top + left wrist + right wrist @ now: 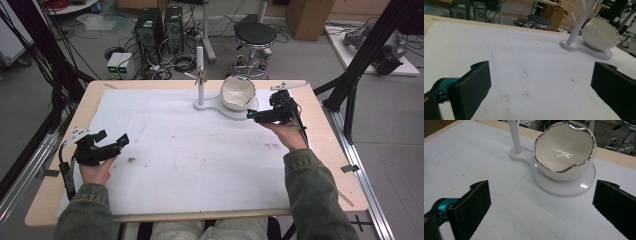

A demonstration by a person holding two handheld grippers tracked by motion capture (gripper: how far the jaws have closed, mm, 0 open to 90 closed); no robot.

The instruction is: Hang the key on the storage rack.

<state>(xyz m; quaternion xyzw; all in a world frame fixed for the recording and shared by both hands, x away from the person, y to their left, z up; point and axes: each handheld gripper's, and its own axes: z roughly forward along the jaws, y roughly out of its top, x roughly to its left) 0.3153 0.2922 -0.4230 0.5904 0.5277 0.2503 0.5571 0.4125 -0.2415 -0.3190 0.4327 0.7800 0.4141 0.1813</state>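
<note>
right gripper (256,116) held at the far right of the white mat (190,150), jaws spread wide and grasping nothing, its tip just beside the round base of the white stand (227,106). the egg-shaped bowl (565,150), white with a jagged silver rim, sits on that base next to the upright post (200,75), opening tilted toward the right gripper. left gripper (112,141) rests at the near left of the mat, well apart from the bowl, jaws likewise released and empty.
</note>
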